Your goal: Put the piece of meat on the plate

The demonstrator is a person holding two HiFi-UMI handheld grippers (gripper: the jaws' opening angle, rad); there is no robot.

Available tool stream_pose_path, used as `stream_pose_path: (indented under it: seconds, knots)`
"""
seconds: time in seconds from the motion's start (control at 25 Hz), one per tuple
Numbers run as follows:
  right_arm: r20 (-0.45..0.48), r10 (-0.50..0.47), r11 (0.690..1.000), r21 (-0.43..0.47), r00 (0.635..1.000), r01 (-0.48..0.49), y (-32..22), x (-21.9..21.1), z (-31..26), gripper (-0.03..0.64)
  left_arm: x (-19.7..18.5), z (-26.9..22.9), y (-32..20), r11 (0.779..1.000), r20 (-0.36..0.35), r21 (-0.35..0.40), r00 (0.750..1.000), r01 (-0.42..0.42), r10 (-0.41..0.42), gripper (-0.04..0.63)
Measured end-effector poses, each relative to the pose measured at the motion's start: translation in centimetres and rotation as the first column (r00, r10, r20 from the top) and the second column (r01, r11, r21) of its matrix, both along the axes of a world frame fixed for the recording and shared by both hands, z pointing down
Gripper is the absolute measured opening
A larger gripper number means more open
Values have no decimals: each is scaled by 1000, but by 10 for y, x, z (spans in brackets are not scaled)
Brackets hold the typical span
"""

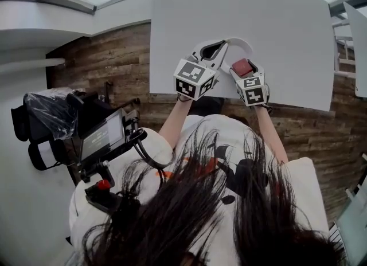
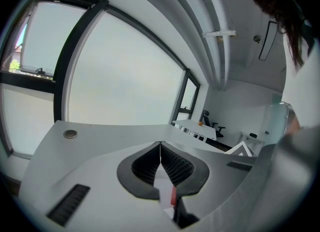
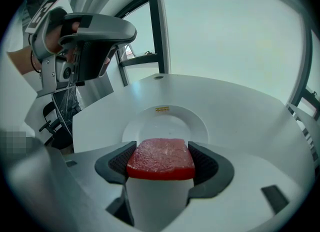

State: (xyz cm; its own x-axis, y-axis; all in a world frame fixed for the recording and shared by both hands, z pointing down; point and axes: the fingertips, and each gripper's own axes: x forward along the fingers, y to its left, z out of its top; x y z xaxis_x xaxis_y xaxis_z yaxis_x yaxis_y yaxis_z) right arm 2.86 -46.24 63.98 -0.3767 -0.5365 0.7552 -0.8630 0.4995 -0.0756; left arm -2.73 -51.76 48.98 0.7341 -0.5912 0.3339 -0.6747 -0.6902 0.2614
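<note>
Holding: right gripper (image 3: 161, 151) clamps the piece of meat (image 3: 160, 163) between its jaws.
Plate (image 3: 197, 121): white, on the table (image 3: 240, 111), just beyond the meat.
Left gripper (image 2: 160, 161): jaws together, empty, raised left of plate.

Red and finely pebbled on top with a faint sheen, that's the piece of meat (image 3: 161, 157), and the right gripper (image 3: 161, 160) has dark, ribbed, rubbery-looking fingers (image 3: 206, 163) set in smooth matt grey plastic. The plate (image 3: 150, 122) is white, smooth and glossy, while the desk (image 3: 240, 111) is a smooth matt white. In the head view, the floor (image 1: 103, 64) is rough-grained brown wood planking.
</note>
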Motion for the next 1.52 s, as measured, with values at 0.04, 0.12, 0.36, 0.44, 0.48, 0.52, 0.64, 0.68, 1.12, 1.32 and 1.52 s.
stream_pose_path:
  seconds: [0.04,0.12,0.36,0.44,0.48,0.52,0.64,0.68,1.12,1.32,1.52]
  knots:
    - [0,-1,1000,-1,1000,1,0,1,0,327,0,-1,0,1000,-1,0,1000,-1,1,6]
    - [1,0,1000,5,1000,0,-2,1,-2,327,0,-1,-1,1000,-1,0,1000,-1,1,6]
    - [26,11,1000,-5,1000,-11,-1,-1,-1,327,-4,3,-1,1000,13,-6,1000,1,-1,6]
    - [19,10,1000,6,1000,-10,-4,-1,-2,327,-5,4,-1,1000,15,-5,1000,2,-2,6]
    - [16,10,1000,8,1000,-10,-5,-1,-2,327,-5,4,-1,1000,15,-5,1000,3,-3,6]
    - [17,11,1000,6,1000,-11,-5,-1,-1,327,-6,4,-2,1000,15,-5,1000,4,-4,6]
    - [24,23,1000,1,999,-23,-4,0,-1,327,-6,5,-1,1000,17,-6,1000,3,-2,6]
    - [27,28,1000,2,999,-28,-4,1,-1,327,-6,5,-1,1000,18,-7,1000,2,-2,6]
    - [169,131,989,45,977,-140,-21,3,-32,327,-6,7,-2,1000,22,-10,1000,-2,2,6]
    - [322,207,969,64,924,-239,-31,8,-68,327,-3,9,3,1000,17,-23,1000,-11,11,6]
    - [417,205,958,97,885,-268,-44,5,-99,325,-2,12,3,999,14,-28,1000,-17,17,6]
